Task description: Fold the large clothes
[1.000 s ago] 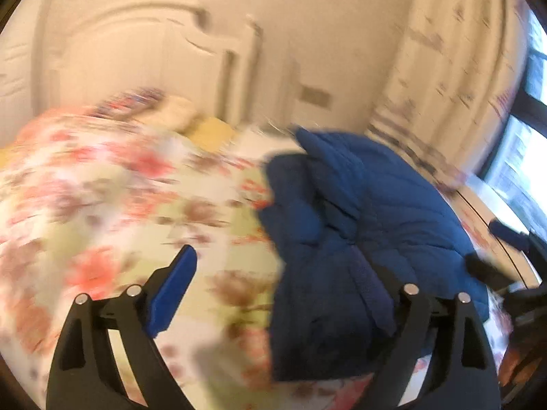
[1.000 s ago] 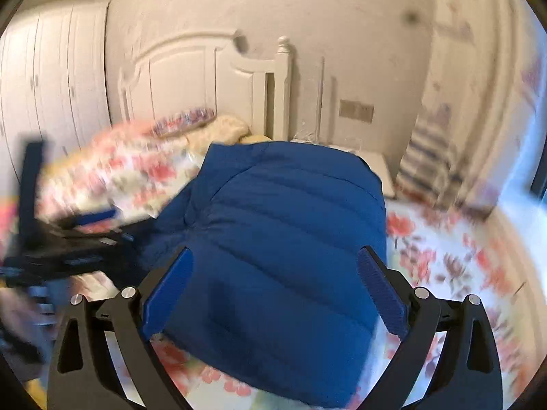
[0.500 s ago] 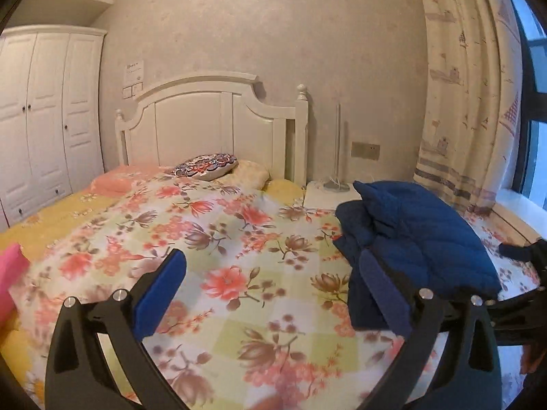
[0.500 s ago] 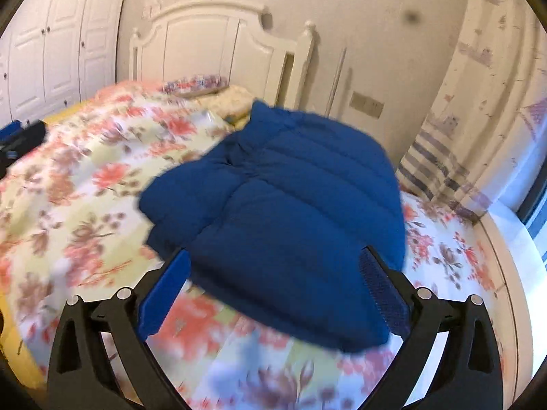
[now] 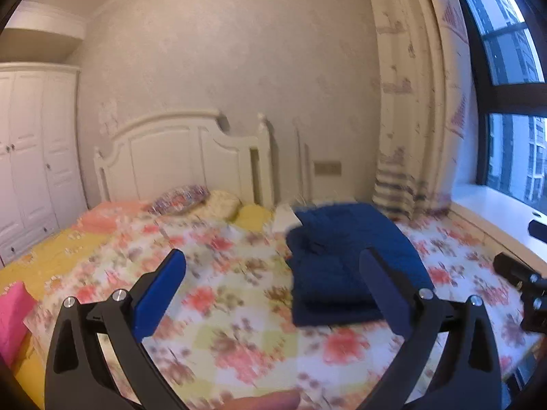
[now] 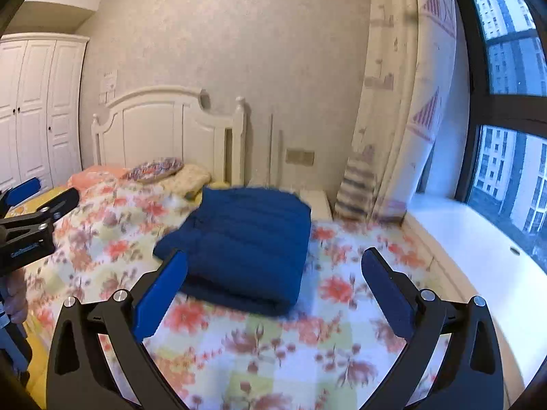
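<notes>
Blue jacket [image 6: 246, 239] lies folded on far right of bed [image 6: 307, 335], apparently finished. Left gripper [image 5: 273, 294] and right gripper [image 6: 273, 290] spread wide, empty, near edge: released.

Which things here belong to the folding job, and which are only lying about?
For the job: blue padded jacket, folded on the bed; left gripper and right gripper, jaws open, empty.

Lying about: patterned cushion, cream pillow, pink item, floral bedspread.
</notes>
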The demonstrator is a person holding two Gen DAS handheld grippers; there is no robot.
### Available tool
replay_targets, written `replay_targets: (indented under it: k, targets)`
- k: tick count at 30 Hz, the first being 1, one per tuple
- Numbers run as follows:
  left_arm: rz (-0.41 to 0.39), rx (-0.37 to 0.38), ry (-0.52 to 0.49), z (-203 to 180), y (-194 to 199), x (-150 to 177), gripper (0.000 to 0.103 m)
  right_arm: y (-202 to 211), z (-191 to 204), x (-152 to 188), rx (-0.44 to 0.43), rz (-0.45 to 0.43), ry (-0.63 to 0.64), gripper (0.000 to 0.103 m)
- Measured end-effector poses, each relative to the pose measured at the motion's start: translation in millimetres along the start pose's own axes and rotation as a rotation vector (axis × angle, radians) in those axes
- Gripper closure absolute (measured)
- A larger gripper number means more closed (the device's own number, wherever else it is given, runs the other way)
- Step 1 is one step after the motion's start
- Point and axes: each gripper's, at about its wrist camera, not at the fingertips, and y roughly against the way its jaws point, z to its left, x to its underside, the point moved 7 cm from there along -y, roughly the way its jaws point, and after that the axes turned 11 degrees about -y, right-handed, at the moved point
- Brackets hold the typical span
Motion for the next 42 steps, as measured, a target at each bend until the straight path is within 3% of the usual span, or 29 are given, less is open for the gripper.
replay_targets:
  k: [6, 10, 22, 42]
  targets:
    - [0.108, 0.050, -0.013, -31.0, -16.7, 34.0, 0.002, -13.1, -0.8, 35.7, 0.013, 0.085, 0.029, 0.005]
    - [0.139, 0.071, -0.031, -40.3, -25.2, 47.3, 0.002, -19.8, 0.5, 44.0, 0.009, 0.103, 0.013, 0.005]
    - [0.157, 0.088, -0.034, -40.0, -28.3, 60.8, 0.002, -26.2, 13.1, 54.1, 0.000, 0.123, 0.025, 0.005]
    - [0.144, 0.093, -0.041, -39.9, -23.1, 56.5, 0.002, -25.2, 14.1, 54.2, -0.015, 0.122, 0.013, 0.005]
